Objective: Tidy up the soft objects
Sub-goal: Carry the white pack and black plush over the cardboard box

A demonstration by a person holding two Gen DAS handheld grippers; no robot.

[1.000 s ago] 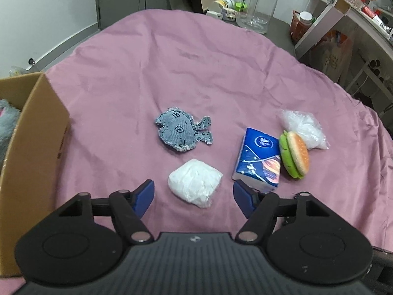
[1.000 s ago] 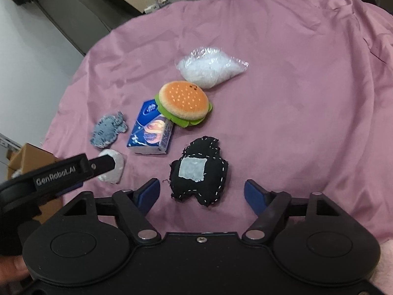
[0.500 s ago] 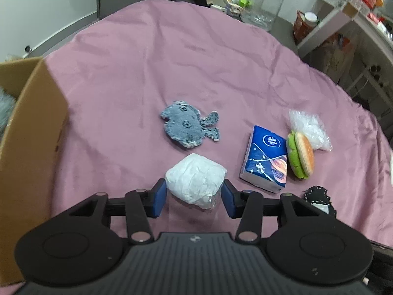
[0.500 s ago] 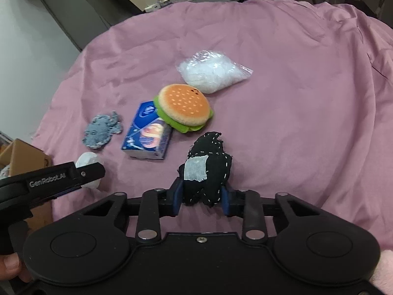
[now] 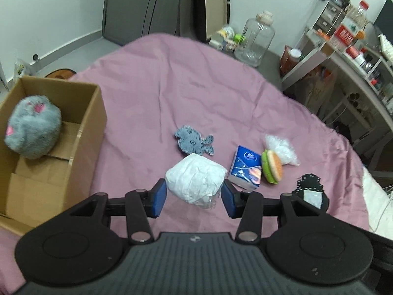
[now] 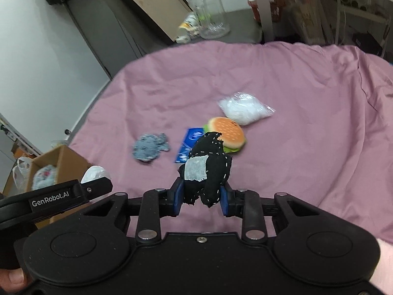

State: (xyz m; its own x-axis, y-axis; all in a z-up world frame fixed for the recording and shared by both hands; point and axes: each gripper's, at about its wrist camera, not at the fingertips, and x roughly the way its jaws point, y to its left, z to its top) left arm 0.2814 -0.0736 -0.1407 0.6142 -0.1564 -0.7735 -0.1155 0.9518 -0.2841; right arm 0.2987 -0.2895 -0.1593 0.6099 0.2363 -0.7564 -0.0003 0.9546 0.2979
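**Two soft items now off the bed**

Both lifted clear of the pink bedsheet [image 5: 172, 93] since a second ago. White wrapped bundle [image 5: 195, 179] pinched in left gripper [image 5: 194, 198], raised from beside blue tissue pack [image 5: 245, 169]. Black stitched plush [image 6: 208, 169] squeezed tight in right gripper [image 6: 201, 200]. Cardboard box [image 5: 83, 132] at nine o'clock, grey plush [image 5: 33, 126] inside. Next, likely: carry to box.
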